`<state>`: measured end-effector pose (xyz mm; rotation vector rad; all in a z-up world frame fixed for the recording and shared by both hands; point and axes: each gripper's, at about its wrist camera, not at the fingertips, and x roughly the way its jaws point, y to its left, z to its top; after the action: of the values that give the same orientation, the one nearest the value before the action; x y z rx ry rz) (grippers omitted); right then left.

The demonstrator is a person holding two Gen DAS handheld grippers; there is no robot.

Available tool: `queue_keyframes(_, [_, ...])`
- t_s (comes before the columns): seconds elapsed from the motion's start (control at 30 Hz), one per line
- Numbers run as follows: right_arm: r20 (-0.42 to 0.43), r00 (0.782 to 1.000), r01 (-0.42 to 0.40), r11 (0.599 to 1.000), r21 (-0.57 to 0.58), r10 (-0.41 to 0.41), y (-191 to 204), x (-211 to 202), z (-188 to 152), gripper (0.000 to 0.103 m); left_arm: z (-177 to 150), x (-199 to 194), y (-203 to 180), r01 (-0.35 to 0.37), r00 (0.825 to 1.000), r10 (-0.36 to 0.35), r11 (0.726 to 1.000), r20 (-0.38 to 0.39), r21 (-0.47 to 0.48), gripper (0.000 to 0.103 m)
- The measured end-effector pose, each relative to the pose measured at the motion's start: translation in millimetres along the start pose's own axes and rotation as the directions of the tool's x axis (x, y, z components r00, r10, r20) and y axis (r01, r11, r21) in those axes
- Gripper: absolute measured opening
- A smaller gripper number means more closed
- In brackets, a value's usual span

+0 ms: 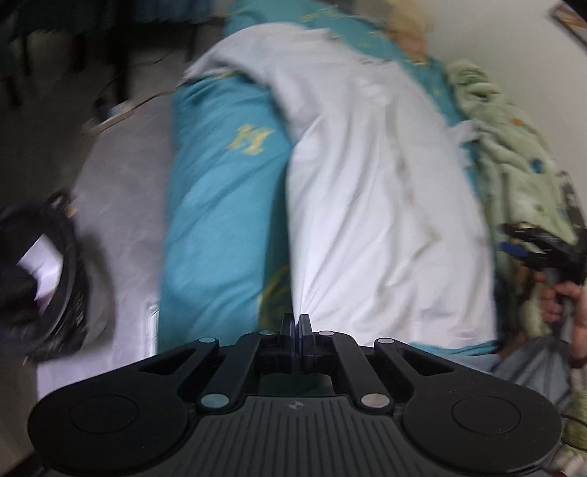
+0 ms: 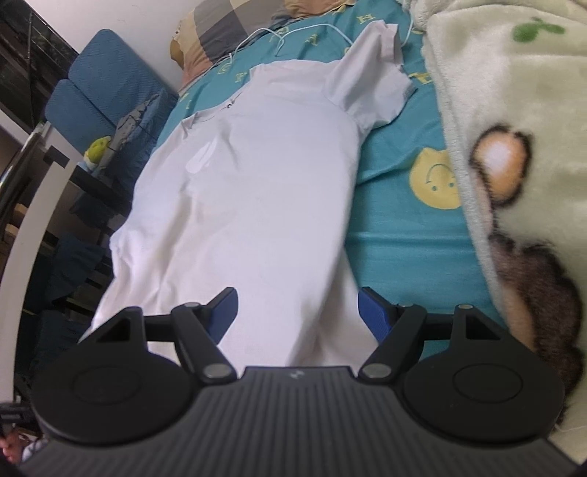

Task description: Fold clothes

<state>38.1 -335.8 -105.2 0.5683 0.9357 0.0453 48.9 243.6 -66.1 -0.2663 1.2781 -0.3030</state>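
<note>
Left gripper (image 1: pixel 296 323) pinched tight on hem of white shirt (image 2: pixel 249 205), which lies flat on teal bedsheet (image 2: pixel 396 235); right gripper (image 2: pixel 298 312) wide open, holding nothing. Risk: one-sided pull skews or bunches the shirt

To my right the heaped fleece blanket (image 2: pixel 513 154) walls off the bed's (image 2: pixel 396 220) edge, leaving me only a teal strip beside the white shirt (image 2: pixel 249 190), while pillows (image 2: pixel 234 33) close the far end.
</note>
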Motion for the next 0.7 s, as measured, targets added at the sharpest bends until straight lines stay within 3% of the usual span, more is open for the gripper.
queue_keyframes(0.07, [-0.007,1.000,0.018,1.000,-0.010,-0.018,-3,-1,-1,0.074,-6,12,15,-0.020,1.000,0.019,0.998,-0.010,-0.057,0.001])
queue_keyframes(0.13, [-0.083,0.996,0.040,0.999,-0.037,-0.043,-5,5,-3,0.074,-8,20,19,-0.018,1.000,0.018,0.997,-0.001,-0.073,0.001])
queue_keyframes(0.3, [-0.267,0.957,0.069,0.981,-0.181,-0.117,-1,8,-9,0.073,-6,26,27,-0.003,1.000,0.005,0.995,0.015,-0.104,0.002])
queue_keyframes(0.4, [-0.391,0.904,0.055,0.953,-0.298,-0.175,6,18,-18,0.073,-4,19,26,0.012,0.999,-0.009,0.994,0.031,-0.105,0.002])
queue_keyframes(0.47, [-0.460,0.853,0.052,0.917,-0.396,-0.247,11,27,-29,0.070,-5,11,23,0.023,0.999,-0.018,0.995,0.045,-0.093,0.002])
queue_keyframes(0.5, [-0.487,0.822,0.053,0.891,-0.450,-0.295,14,33,-38,0.064,-5,8,22,0.030,0.998,-0.026,0.996,0.052,-0.089,0.002])
queue_keyframes(0.57, [-0.511,0.784,0.044,0.852,-0.521,-0.353,23,40,-50,0.041,-6,3,19,0.047,0.997,-0.042,0.995,0.066,-0.083,0.002])
queue_keyframes(0.6, [-0.506,0.773,0.042,0.827,-0.561,-0.382,29,42,-56,0.037,-5,0,17,0.057,0.996,-0.051,0.995,0.071,-0.084,0.002])
queue_keyframes(0.63, [-0.499,0.768,0.032,0.802,-0.597,-0.402,38,42,-61,0.026,-5,-4,15,0.067,0.995,-0.061,0.994,0.078,-0.083,0.002])
queue_keyframes(0.67, [-0.495,0.761,0.018,0.777,-0.629,-0.418,46,40,-66,0.006,-6,-7,14,0.077,0.994,-0.069,0.994,0.088,-0.081,0.002])
queue_keyframes(0.7, [-0.491,0.755,0.004,0.752,-0.659,-0.434,54,38,-70,0.005,-6,-12,13,0.086,0.992,-0.078,0.993,0.097,-0.078,0.002])
